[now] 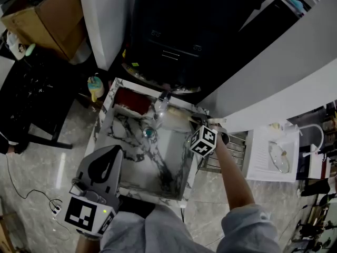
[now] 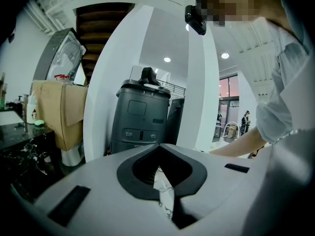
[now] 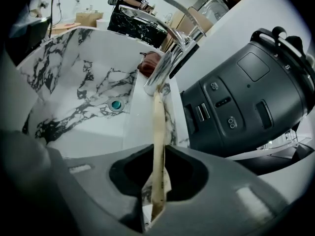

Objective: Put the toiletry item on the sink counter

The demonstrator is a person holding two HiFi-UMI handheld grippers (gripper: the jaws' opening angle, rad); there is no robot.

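The long, slim beige toiletry item (image 1: 176, 119) (image 3: 158, 117) lies on the marble ledge behind the sink basin (image 1: 158, 157) (image 3: 74, 92). Its long axis runs along that ledge. Its far end points at the foot of the chrome faucet (image 1: 162, 100) (image 3: 170, 53) and reaches right up to it. Its near end sits inside the right gripper (image 1: 197, 122) (image 3: 157, 150). What kind of toiletry item it is cannot be made out.

The right gripper's jaws stand slightly apart around the item. A sliver of marble shows between the item and one jaw, so the grip is slack and not pinching. The left gripper (image 1: 114, 149) (image 2: 158, 146) is held well in front of the faucet, over the basin's near left corner, with its jaws together on nothing.

Just in front of the faucet, the teal drain (image 1: 149, 133) (image 3: 116, 104) sits in the basin floor. On the faucet's other side from the item, a red-brown thing (image 1: 129, 100) (image 3: 150, 63) lies on the same ledge. Behind the faucet a dark grey machine with buttons (image 1: 174, 41) (image 3: 246, 97) (image 2: 140, 117) stands close against the counter. Farther off to the faucet's left is a cardboard box (image 1: 45, 20).
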